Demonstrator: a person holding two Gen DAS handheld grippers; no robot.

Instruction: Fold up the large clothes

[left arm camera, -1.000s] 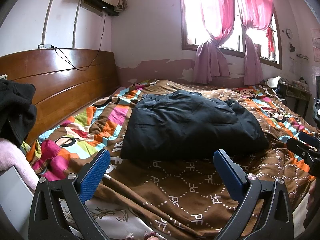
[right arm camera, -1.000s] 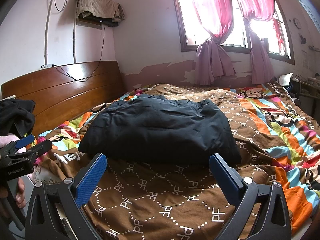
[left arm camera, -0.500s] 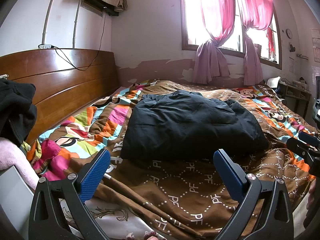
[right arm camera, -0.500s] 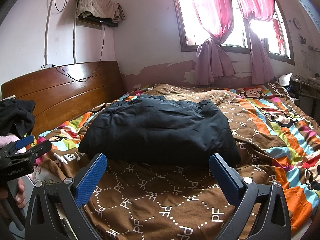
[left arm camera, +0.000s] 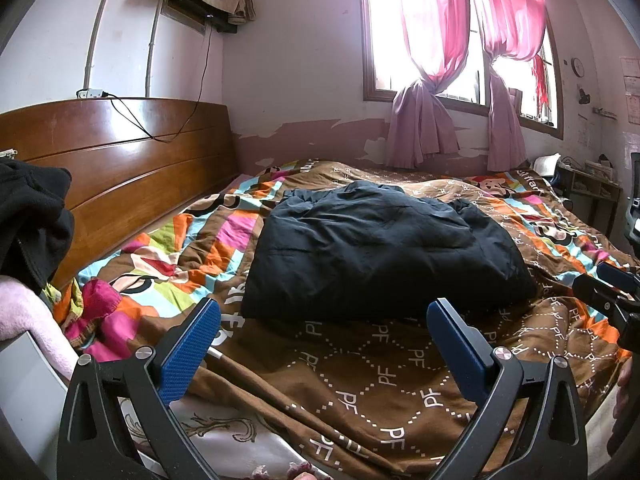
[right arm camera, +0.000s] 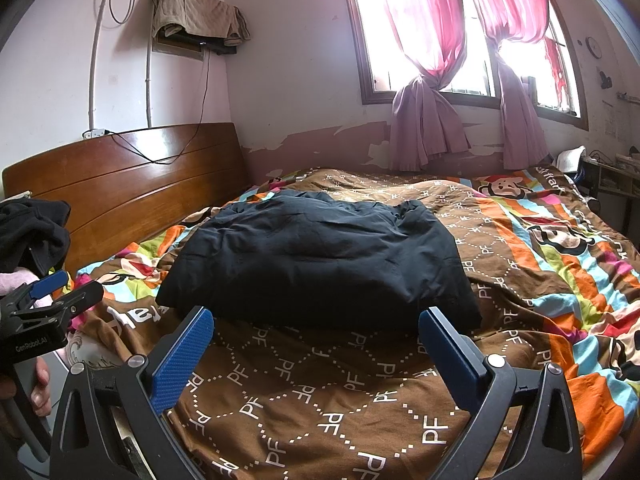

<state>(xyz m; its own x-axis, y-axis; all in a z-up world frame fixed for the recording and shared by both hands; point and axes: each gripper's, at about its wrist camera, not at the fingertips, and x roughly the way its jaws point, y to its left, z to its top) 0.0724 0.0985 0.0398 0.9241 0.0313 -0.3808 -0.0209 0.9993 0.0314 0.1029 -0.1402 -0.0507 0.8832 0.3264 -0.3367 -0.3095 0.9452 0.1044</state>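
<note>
A black padded garment (left arm camera: pixel 380 248) (right arm camera: pixel 320 264) lies folded into a thick rectangle on the bed, its near edge a little beyond both grippers. My left gripper (left arm camera: pixel 324 340) hovers open over the brown quilt near the bed's front edge, holding nothing. Wide apart too are the blue pads of my right gripper (right arm camera: pixel 316 344), which is empty and faces the garment's near edge. The right gripper's tip (left arm camera: pixel 612 288) shows at the right edge of the left wrist view. In the right wrist view the left gripper's body (right arm camera: pixel 44 304) appears at the far left, held by a hand (right arm camera: pixel 40 388).
A brown and multicoloured quilt (right arm camera: pixel 520 264) covers the bed. The wooden headboard (left arm camera: pixel 120 176) runs along the left. Dark clothing (left arm camera: pixel 32 216) and pink fabric (left arm camera: pixel 28 316) pile at the near left. Pink curtains (right arm camera: pixel 432 80) hang at the window; a small shelf (left arm camera: pixel 592 192) stands at the far right.
</note>
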